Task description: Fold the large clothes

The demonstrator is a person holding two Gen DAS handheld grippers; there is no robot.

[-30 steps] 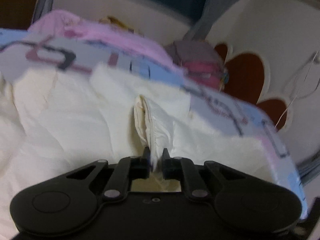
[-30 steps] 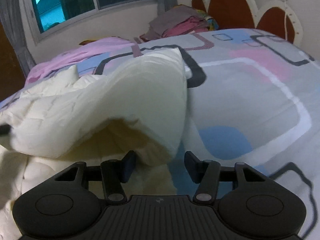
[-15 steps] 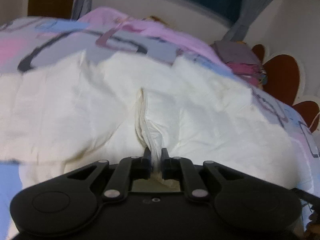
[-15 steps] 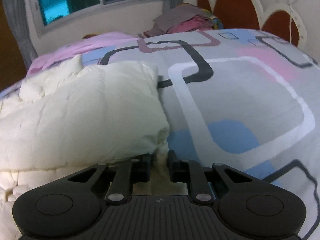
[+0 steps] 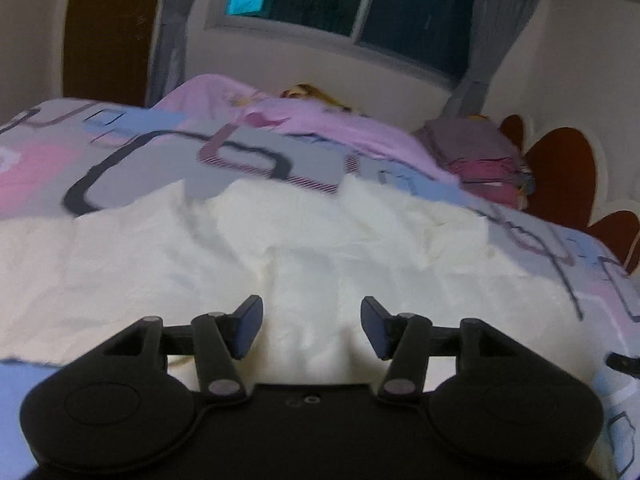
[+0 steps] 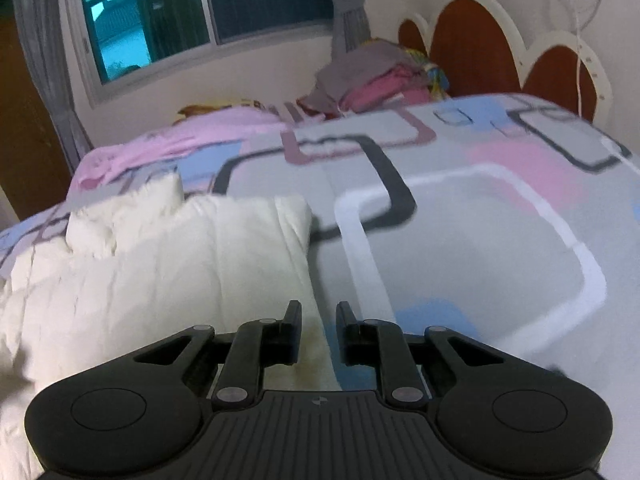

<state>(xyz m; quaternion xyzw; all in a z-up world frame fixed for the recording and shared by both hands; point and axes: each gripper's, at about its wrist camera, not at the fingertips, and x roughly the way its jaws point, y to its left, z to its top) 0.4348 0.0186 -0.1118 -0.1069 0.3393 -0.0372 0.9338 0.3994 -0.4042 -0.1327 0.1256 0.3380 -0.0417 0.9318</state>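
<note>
Left wrist view: left gripper [image 5: 312, 330] jaws spread wide, nothing between. Cream-white puffy quilted garment [image 5: 240, 248] lies flat on patterned grey, pink and blue bedsheet [image 5: 132, 152], directly below and ahead of fingers.

Right wrist view: right gripper [image 6: 318, 330] jaws parted by narrow gap, gripping nothing. Garment's [image 6: 172, 272] folded right edge runs just beside left finger. Stack of folded clothes [image 6: 372, 80] sits near brown scalloped headboard [image 6: 476, 44].

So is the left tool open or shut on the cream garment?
Open. The left tool has its fingers spread wide, with the cream garment lying loose beneath them.
</note>
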